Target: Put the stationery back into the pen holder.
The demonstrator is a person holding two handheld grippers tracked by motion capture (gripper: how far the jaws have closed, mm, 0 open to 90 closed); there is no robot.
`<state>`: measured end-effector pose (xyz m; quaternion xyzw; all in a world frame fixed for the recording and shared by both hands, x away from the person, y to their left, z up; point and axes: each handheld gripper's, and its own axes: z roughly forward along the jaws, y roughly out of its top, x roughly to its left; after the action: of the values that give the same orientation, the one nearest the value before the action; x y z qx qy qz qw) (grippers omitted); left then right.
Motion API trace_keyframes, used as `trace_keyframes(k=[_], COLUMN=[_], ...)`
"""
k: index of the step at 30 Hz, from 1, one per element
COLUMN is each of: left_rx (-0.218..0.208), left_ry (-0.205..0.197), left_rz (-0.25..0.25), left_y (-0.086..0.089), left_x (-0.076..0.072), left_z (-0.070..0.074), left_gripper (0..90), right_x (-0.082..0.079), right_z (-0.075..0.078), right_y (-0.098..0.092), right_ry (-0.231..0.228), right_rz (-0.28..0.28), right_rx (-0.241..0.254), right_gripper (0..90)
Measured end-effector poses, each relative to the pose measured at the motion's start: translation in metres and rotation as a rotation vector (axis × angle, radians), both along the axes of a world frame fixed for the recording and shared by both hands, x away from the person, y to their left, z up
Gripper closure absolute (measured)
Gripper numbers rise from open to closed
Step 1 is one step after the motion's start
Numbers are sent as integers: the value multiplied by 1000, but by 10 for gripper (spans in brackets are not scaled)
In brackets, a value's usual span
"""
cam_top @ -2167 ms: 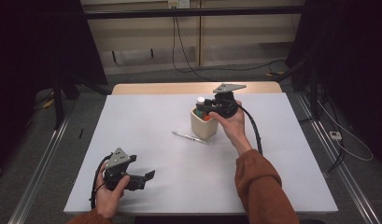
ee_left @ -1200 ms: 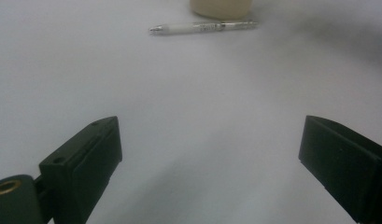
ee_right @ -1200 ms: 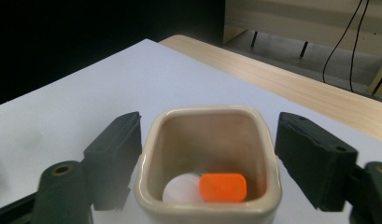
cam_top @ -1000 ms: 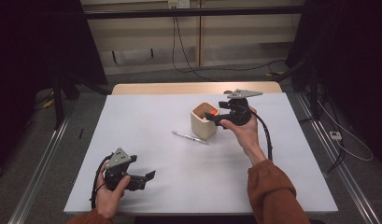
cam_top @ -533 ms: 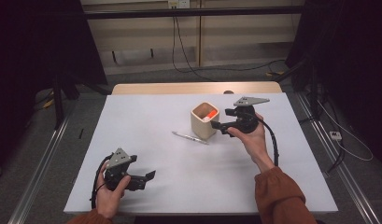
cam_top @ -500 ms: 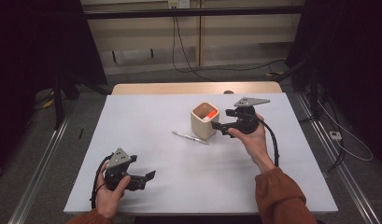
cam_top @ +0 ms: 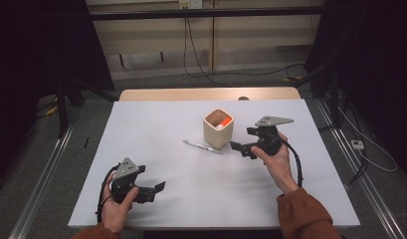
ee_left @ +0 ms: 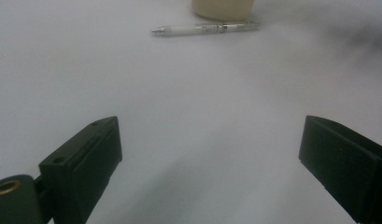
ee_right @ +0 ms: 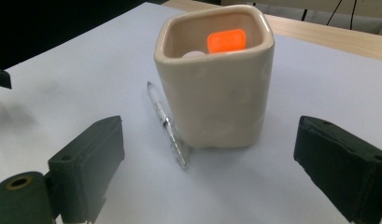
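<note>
- Near the middle of the white counter [cam_top: 156,124] stands a beige, square-mouthed ceramic cup [cam_top: 218,128], upright, with an orange piece [ee_right: 226,40] and something white inside.
- Just left of the cup's near side lies a slim clear plastic pen [cam_top: 202,146], flat on the counter, its far end almost at the cup's base.
- Right of the cup, the right gripper [cam_top: 239,148] hangs level, aimed at it; its fingers [ee_right: 88,161] have just been opening and stand wide apart with nothing between them.
- At the near left, the left gripper [cam_top: 160,186] rests low by the counter, fingers [ee_left: 81,161] apart and empty.
- The pen is probably light, stiff and smooth, so it may roll or slip; a pinch across the mid-barrel looks safest.
- The cup seems heavier, glazed and breakable; it should not be knocked.
</note>
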<state>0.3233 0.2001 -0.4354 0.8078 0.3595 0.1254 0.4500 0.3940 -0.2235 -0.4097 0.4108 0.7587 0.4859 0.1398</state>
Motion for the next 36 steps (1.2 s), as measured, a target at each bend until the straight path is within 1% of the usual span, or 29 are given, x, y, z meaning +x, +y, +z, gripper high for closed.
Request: trace_keyframes(k=[4, 7, 9, 14, 17, 19, 22, 26, 30, 36], left_rx=[1, 9, 9, 7, 4, 9, 6, 6, 8, 5], left_ry=[0, 2, 1, 4, 3, 5, 4, 6, 6, 5], left_rz=[2, -1, -2, -4, -10, -11, -9, -9, -11, -11], left_y=[0, -1, -1, -1, -1, -2, -1, -1, -2, -2], left_x=[0, 0, 0, 0, 0, 0, 0, 0, 0, 0], left_z=[0, 0, 0, 0, 0, 0, 0, 0, 0, 0], left_gripper=[60, 60, 60, 59, 59, 60, 60, 59, 60, 59], right_x=[-11, -17, -21, -31, -35, -36, -36, -35, -33, -30], right_z=[-4, -7, -9, -14, -16, -18, -22, -26, -28, -29], right_y=[-5, -10, -14, -22, -25, -22, -16, -7, 0, 19], right_ry=[-1, 0, 3, 11, 11, 13, 28, 47, 55, 60], right_rz=[-6, -17, -16, -35, -43, -34, -5, 27, 48, 110], right_rx=[-10, -12, -14, -28, -22, -32, -46, -73, -86, -124], right_gripper=[86, 86, 87, 88, 93, 97, 126, 143, 163, 205])
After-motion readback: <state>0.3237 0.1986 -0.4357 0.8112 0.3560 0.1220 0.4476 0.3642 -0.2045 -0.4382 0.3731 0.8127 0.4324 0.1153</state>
